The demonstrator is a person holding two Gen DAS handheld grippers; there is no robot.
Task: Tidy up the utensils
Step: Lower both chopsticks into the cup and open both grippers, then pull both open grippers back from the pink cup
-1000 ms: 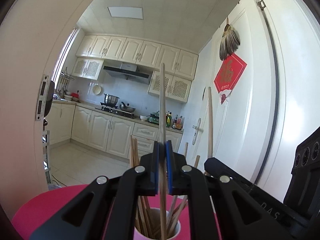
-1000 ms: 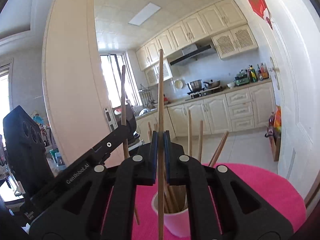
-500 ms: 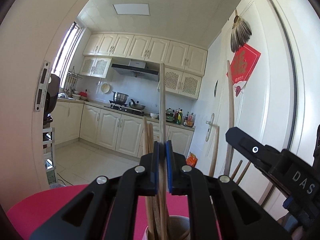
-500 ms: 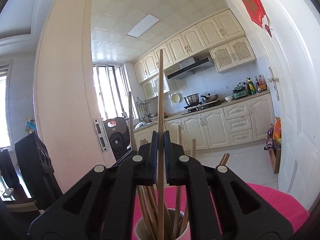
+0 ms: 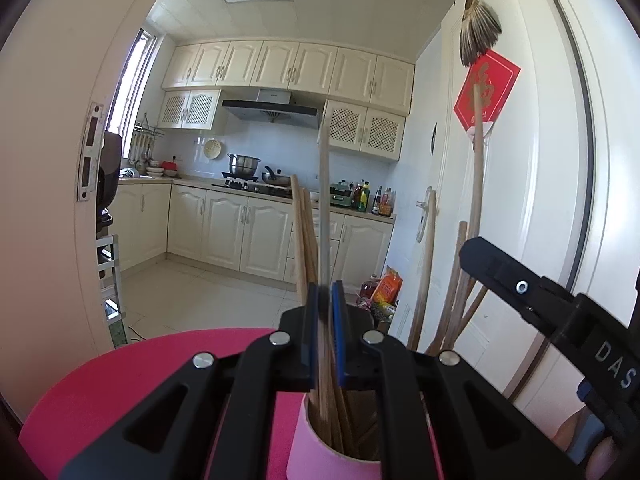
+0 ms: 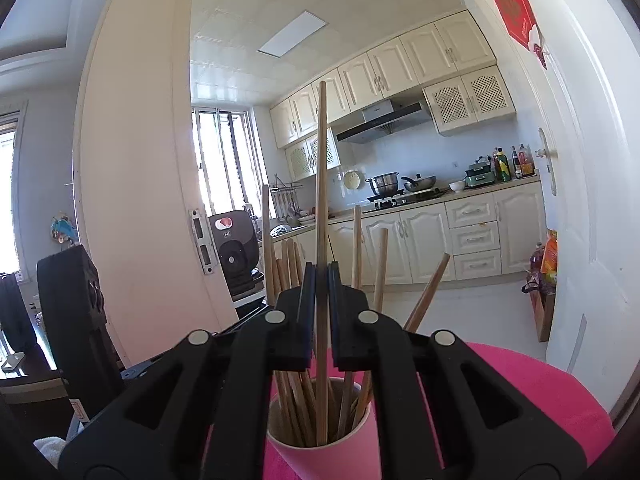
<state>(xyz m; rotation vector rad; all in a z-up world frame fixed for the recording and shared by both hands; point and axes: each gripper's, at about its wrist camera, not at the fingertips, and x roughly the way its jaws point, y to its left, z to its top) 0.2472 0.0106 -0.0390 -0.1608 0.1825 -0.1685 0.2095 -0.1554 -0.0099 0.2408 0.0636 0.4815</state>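
Left wrist view: we see left tongs (image 5: 325, 332) clamped on one chopstick (image 5: 323, 200), upright, lower end inside pink cup (image 5: 316, 452). Cup stands on pink surface (image 5: 132, 368), more chopsticks leaning in it. Right tongs' body (image 5: 552, 312) at right edge, beside cup.

Right wrist view: we see right tongs (image 6: 321, 312) clamped on another chopstick (image 6: 321, 160), upright, lower end down in same cup (image 6: 328, 456) among other sticks. Cup close under tongs, on pink surface (image 6: 520, 392).

Pink table (image 6: 560, 392); pink cup (image 6: 320, 460) standing on it.
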